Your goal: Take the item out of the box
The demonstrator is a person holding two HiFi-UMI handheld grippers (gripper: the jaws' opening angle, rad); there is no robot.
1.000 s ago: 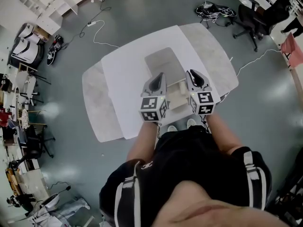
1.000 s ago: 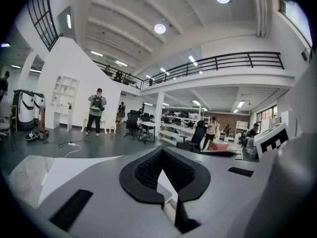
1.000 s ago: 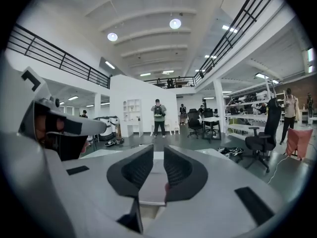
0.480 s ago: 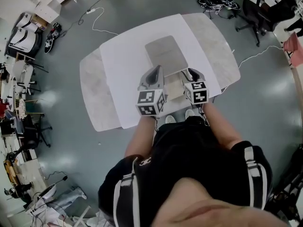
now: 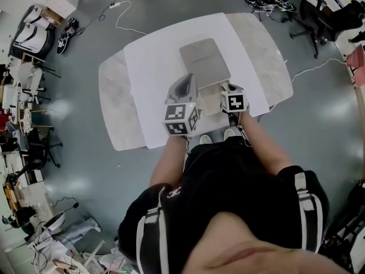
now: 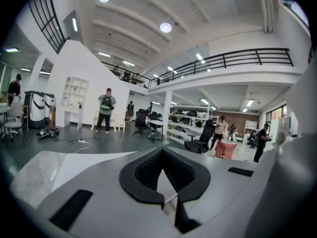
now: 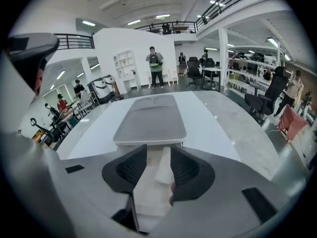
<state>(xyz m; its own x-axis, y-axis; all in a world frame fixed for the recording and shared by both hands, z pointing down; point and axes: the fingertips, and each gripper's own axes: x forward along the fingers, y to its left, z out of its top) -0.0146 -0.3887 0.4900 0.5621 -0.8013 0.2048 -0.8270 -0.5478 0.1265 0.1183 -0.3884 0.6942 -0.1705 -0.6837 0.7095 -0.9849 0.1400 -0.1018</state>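
Note:
An open white box (image 5: 212, 103) sits at the near edge of the white table (image 5: 148, 67), its grey lid (image 5: 204, 61) folded back behind it. My right gripper (image 5: 230, 90) points down into the box; its jaws have just opened and stand open. In the right gripper view a pale white item (image 7: 161, 175) lies in the box between the pads of my right gripper (image 7: 159, 158), which do not press on it. My left gripper (image 5: 185, 84) hovers at the box's left side. In its own view my left gripper (image 6: 161, 155) has its tips together, nothing seen between them.
The grey lid (image 7: 151, 118) lies flat just beyond the box. Marble table ends (image 5: 114, 113) stick out left and right of the white top. Office chairs (image 5: 319, 16), cables (image 5: 268, 1) and people (image 7: 156, 66) are on the floor around. My shoes (image 5: 206, 138) stand under the near edge.
My right gripper has dropped toward the box and tipped downward. The left gripper has hardly moved beside the box.

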